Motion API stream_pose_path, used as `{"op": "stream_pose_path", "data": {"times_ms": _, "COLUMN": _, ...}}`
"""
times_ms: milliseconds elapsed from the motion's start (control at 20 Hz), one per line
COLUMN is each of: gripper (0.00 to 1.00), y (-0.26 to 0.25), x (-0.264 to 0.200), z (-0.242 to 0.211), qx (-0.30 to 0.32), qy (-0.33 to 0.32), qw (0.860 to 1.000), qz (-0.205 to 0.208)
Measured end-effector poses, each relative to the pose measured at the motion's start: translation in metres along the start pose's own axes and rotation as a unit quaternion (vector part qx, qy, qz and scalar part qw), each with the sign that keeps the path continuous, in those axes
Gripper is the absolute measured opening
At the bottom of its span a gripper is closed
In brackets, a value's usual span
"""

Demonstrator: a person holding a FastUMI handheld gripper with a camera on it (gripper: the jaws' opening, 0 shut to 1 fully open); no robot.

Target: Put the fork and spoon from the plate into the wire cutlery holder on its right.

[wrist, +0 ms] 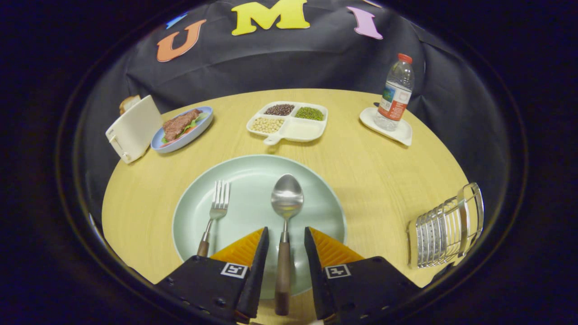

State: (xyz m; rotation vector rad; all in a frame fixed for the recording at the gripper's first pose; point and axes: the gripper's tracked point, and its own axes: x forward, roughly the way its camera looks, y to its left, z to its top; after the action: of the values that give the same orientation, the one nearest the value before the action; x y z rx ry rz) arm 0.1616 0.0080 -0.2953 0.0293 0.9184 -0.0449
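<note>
On the pale green plate (253,171) lie one fork (216,212) to the left and one spoon (285,212) to its right — the spoon's wooden handle runs between the fingers of the hand-held gripper (286,241), which stand apart and do not yet press it. One wire cutlery holder (447,230) waits well to the right on the tabletop (370,176). The handle is thin and smooth, so a closing pinch could roll or tip the spoon — or nudge the fork off the plate.
</note>
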Motion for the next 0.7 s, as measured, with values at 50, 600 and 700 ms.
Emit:
{"op": "stream_pose_path", "data": {"times_ms": 50, "gripper": 0.45, "y": 0.003, "x": -0.001, "z": -0.003, "qx": 0.002, "qy": 0.001, "qw": 1.0, "qz": 0.007}}
{"op": "stream_pose_path", "data": {"times_ms": 600, "gripper": 0.01, "y": -0.007, "x": -0.018, "z": -0.011, "qx": 0.006, "qy": 0.015, "qw": 1.0, "qz": -0.012}}
{"op": "stream_pose_path", "data": {"times_ms": 700, "gripper": 0.01, "y": -0.008, "x": -0.028, "z": -0.009, "qx": 0.006, "qy": 0.007, "qw": 1.0, "qz": -0.011}}
